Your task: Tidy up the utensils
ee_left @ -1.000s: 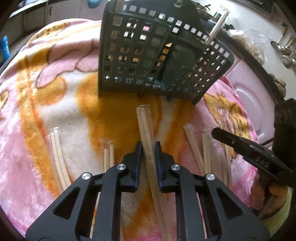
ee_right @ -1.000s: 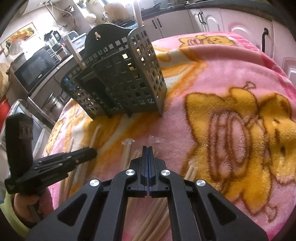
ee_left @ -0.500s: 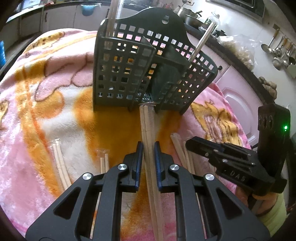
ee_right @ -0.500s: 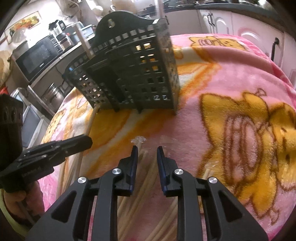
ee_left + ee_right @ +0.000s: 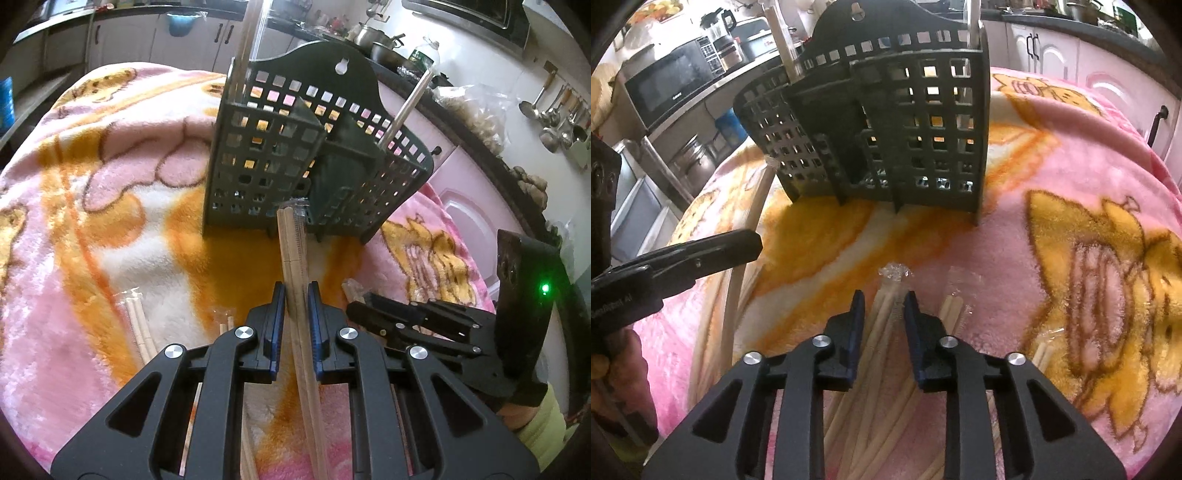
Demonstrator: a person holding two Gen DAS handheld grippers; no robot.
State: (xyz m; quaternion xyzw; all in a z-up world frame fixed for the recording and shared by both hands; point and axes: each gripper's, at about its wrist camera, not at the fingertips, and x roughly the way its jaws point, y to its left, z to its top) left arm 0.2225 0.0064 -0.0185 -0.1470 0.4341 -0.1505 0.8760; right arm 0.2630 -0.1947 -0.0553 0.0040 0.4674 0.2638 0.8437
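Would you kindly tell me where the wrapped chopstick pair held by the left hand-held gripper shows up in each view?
Left wrist: wrapped chopstick pair at centre, between the left hand-held gripper pads.
Right wrist: far left, slanting towards the rack.
Shared landmark: dark utensil rack.

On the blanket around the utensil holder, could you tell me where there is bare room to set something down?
The blanket is bare to the right of the utensil holder, and also on its other side. It is crowded in front: wrapped chopsticks lie between the right gripper jaws, others by the left gripper.
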